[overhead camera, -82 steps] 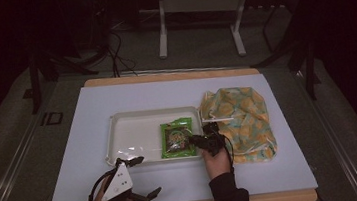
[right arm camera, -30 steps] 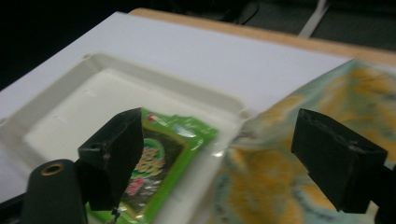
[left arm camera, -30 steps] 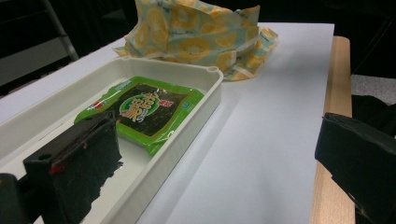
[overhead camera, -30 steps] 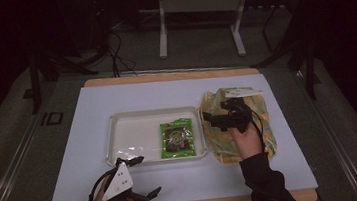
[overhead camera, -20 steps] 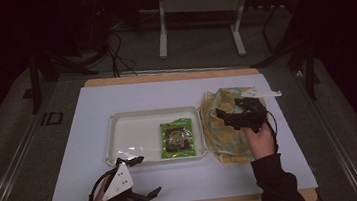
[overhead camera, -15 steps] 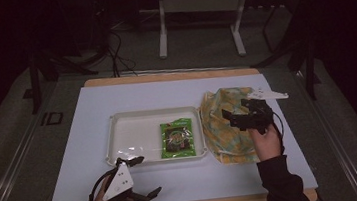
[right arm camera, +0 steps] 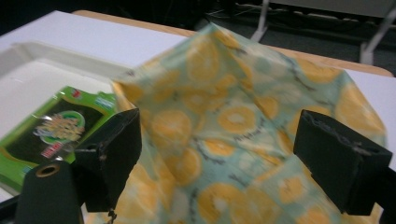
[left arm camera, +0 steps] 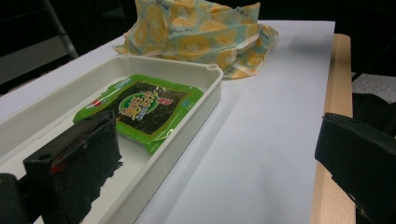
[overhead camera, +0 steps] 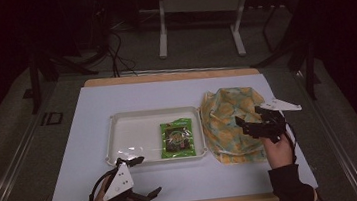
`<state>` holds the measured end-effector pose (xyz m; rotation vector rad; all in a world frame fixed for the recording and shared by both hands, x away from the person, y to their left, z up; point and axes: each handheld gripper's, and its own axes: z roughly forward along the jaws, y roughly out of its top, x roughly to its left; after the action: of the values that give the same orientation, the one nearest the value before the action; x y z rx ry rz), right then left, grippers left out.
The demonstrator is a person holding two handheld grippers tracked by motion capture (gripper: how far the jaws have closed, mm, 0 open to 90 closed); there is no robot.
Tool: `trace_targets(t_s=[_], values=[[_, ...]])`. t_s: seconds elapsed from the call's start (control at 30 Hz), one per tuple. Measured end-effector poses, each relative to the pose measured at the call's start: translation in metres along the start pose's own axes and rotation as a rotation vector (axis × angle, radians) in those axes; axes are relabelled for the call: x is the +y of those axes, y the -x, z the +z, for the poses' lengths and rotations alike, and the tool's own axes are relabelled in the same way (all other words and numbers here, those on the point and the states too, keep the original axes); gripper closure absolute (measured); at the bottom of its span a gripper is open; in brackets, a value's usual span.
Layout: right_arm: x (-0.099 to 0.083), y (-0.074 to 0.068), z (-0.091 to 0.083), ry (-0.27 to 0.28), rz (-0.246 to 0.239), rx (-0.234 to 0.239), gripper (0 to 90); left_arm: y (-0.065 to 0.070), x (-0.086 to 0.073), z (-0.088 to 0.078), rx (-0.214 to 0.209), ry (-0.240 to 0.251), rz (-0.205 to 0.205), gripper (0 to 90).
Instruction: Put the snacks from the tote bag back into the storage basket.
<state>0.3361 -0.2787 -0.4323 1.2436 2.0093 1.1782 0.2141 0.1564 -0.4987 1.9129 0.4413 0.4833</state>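
Two grippers, both with jaws spread wide and holding nothing. Right gripper (overhead camera: 250, 126) raised over the lemon-print bag (overhead camera: 229, 120) near the table's (overhead camera: 136, 97) right edge, right hand (overhead camera: 277, 150) behind it, pointing left toward the tray. Left gripper (overhead camera: 142, 177) low by the table's near edge, just off the tray's near left corner, left hand (overhead camera: 104, 199) at the near edge. White tray (overhead camera: 125, 136) mid-table, one green seaweed packet (overhead camera: 178, 138) flat in its right end; bag crumpled just beside the tray's right rim.
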Motion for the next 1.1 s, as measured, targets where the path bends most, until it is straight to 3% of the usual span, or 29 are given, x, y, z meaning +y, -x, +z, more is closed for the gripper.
trace_targets(t_s=[0.43,0.67,0.87,1.1], values=[[-0.026,0.021,-0.021,0.061,0.046,-0.046,15.1,0.0,0.0,0.001,-0.003,-0.002,0.002,0.4],[-0.033,0.025,-0.029,0.099,0.023,-0.09,15.1,0.0,0.0,0.001,-0.008,-0.007,0.004,0.4],[-0.04,0.03,-0.031,0.107,0.031,-0.085,15.1,0.0,0.0,-0.001,0.004,0.003,0.004,0.4],[-0.044,0.025,-0.032,0.134,0.016,-0.082,15.0,0.001,0.001,-0.001,-0.004,0.001,0.006,0.4]])
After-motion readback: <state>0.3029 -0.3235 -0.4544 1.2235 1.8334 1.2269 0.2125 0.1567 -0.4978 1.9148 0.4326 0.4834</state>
